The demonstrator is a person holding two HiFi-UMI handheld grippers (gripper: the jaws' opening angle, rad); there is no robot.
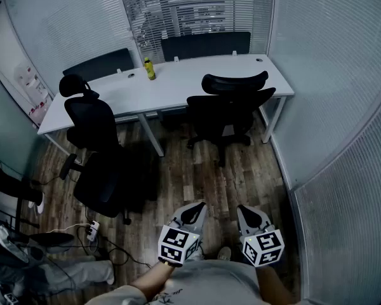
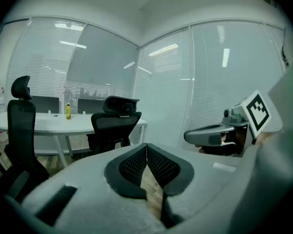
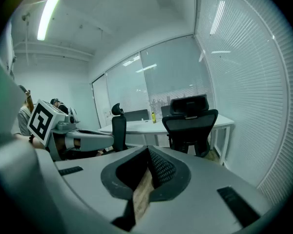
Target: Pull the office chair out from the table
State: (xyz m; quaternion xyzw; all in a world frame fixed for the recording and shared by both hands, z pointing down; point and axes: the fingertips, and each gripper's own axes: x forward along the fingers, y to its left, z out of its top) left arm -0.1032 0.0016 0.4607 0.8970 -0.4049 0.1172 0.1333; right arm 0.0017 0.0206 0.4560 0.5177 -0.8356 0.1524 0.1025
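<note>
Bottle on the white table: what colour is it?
The bottle is yellow; it shows best in the head view.

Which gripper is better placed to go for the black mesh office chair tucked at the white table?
Right, probably. The right gripper sits nearly in line with the black mesh office chair at the white table; the left gripper is offset to its left. Both are shut and empty.

floor: wood planks | table: smooth matt top | office chair: mesh back
</note>
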